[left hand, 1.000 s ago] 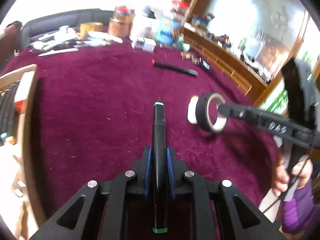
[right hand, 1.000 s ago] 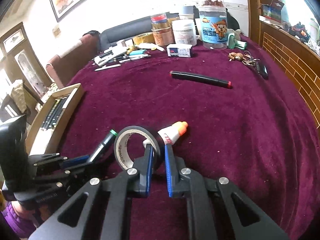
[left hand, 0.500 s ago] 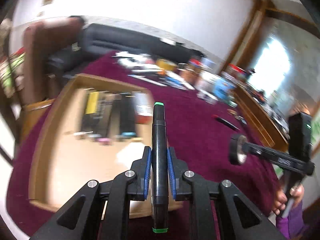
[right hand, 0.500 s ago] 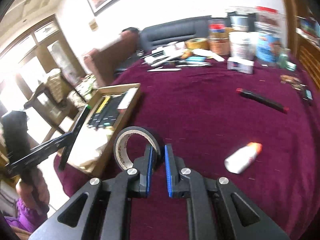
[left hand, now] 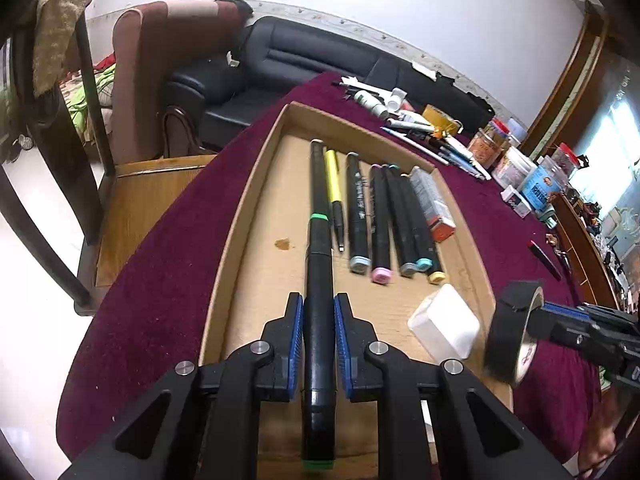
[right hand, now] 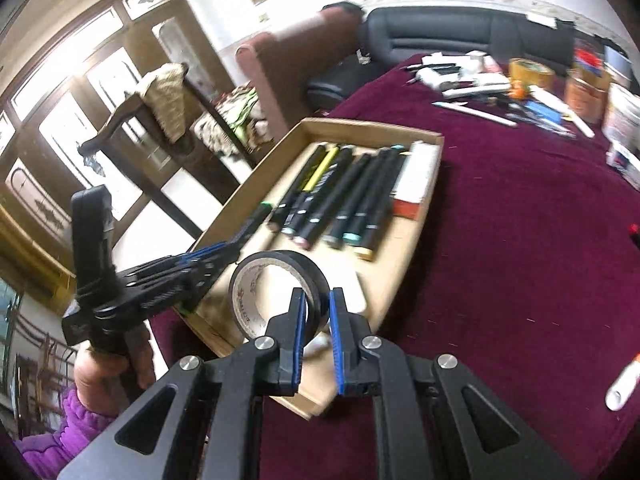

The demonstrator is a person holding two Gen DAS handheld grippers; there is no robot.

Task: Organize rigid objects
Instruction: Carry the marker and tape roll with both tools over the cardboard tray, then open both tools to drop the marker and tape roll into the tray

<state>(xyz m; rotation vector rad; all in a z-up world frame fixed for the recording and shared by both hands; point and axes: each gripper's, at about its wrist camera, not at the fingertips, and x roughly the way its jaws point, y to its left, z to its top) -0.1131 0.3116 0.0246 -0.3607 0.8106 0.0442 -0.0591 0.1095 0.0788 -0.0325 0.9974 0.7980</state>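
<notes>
My left gripper (left hand: pixel 318 300) is shut on a black marker with green bands (left hand: pixel 319 280), held lengthwise over the cardboard tray (left hand: pixel 240 216). In the tray lie several black markers (left hand: pixel 380 216), a yellow pen (left hand: pixel 333 180) and a white block (left hand: pixel 444 326). My right gripper (right hand: pixel 316 296) is shut on the wall of a black tape roll (right hand: pixel 276 292), which hangs over the tray's near corner (right hand: pixel 304 404). From the left wrist view the tape roll (left hand: pixel 510 332) is at the right, by the tray's edge. The left gripper (right hand: pixel 224 250) shows at the left of the right wrist view.
The tray sits at the edge of a table under a maroon cloth (right hand: pixel 500 260). Jars, tape and pens (left hand: pixel 480 148) crowd the far side. A white tube (right hand: pixel 624 384) and a red-tipped marker (left hand: pixel 544 258) lie loose on the cloth. A wooden chair (left hand: pixel 52 160) and sofa (left hand: pixel 320 64) stand beyond.
Both grippers have swung across the cloth to the tray, each keeping its load. The marker is now over the tray floor and the tape roll over the tray's near corner.
</notes>
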